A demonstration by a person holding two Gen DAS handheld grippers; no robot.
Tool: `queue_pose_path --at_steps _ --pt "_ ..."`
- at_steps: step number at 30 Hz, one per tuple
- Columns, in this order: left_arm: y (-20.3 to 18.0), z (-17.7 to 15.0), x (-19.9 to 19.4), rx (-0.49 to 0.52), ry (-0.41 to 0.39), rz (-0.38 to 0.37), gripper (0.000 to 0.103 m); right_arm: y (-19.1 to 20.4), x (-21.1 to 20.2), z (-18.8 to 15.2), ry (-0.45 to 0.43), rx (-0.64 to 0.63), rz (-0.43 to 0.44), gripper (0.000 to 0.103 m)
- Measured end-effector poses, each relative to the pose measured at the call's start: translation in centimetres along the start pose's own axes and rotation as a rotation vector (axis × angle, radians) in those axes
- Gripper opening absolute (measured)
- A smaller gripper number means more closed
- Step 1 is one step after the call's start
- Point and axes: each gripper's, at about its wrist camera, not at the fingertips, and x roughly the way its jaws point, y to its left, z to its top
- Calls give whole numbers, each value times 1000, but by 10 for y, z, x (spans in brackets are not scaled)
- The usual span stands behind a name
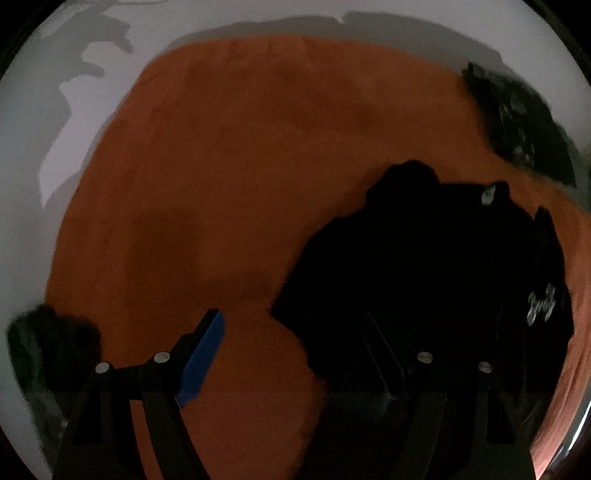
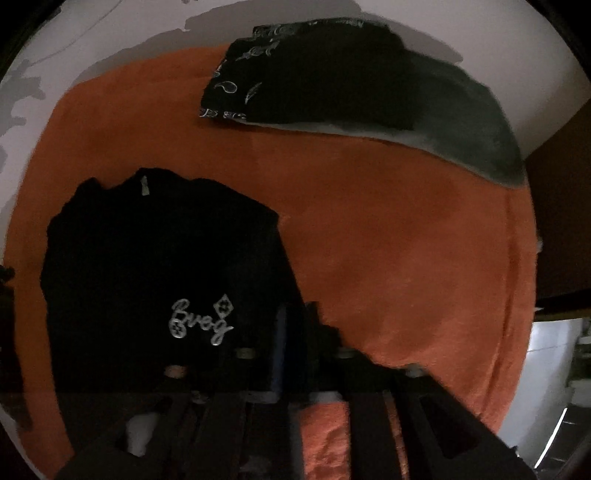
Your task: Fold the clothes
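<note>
The jaws of the left gripper (image 1: 295, 354) stand wide apart with nothing pressed between them: the blue-padded finger (image 1: 201, 360) hangs over bare orange cloth (image 1: 229, 177), the other dark finger over the edge of the black garment (image 1: 424, 266). The jaws of the right gripper (image 2: 295, 347) stand only a little apart, low over the near edge of the same black garment (image 2: 147, 258); it is too dark there to tell whether any fabric lies between them or is pinched.

The black garment lies bunched on the orange cloth (image 2: 406, 266), which covers most of a white surface (image 2: 110, 33). Its silver script print (image 2: 201, 321) faces up, and a small pale tag (image 2: 144, 186) shows at the far edge. In the right wrist view it sits on the left, close to the jaws.

A second dark garment (image 2: 351, 85) with pale paisley-like patterning lies further away, partly off the far edge of the orange cloth, well apart from the black one. Another dark piece (image 1: 40, 354) shows at the lower left of the left wrist view, blurred.
</note>
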Motion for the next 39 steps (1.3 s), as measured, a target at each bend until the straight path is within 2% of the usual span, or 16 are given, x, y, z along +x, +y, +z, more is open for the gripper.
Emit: queue_pose_path --at_steps 1,4,12,13,14,16,18,23,25,27,28,29,30,31,37,39 --pt "-3 -1 -3 53 -19 37 78 -1 0 0 4 1 15 49" --pt "-3 -7 0 141 -42 51 78 -12 11 -4 27 30 68 52" --pt "30 -35 69 -107 -13 -311 77 -54 56 -41 -79 161 216 49" --pt "33 -40 80 -117 -21 -348 72 -62 60 -50 -88 183 241 46" --pt "35 -45 91 -131 -8 -355 57 -70 65 -59 -72 233 278 46" --pt "43 -56 115 -192 52 -410 48 -87 74 -76 -42 334 352 46" --pt "46 -65 124 -199 45 -459 47 -97 78 -90 -21 393 421 46" --pt "48 -84 141 -205 20 -522 46 -104 83 -113 -9 432 429 46" --pt "50 -79 147 -221 8 -540 45 -109 93 -125 25 517 508 46" --pt "46 -76 147 -218 -20 -553 24 -108 103 -136 53 576 579 46" --pt "45 -76 146 -217 -34 -561 4 -104 105 -138 52 573 595 46" --pt "44 -75 143 -218 -57 -568 4 -100 107 -139 51 570 612 42" --pt "43 -75 139 -218 -88 -558 4 -96 108 -141 46 566 623 27" --pt "43 -75 134 -216 -120 -546 4 -93 106 -140 30 562 615 7" --pt "81 -58 114 -276 -189 -476 2 -85 55 -116 -162 500 473 5" --pt "107 -40 122 -312 -134 -482 3 -76 26 -105 -244 404 381 3"
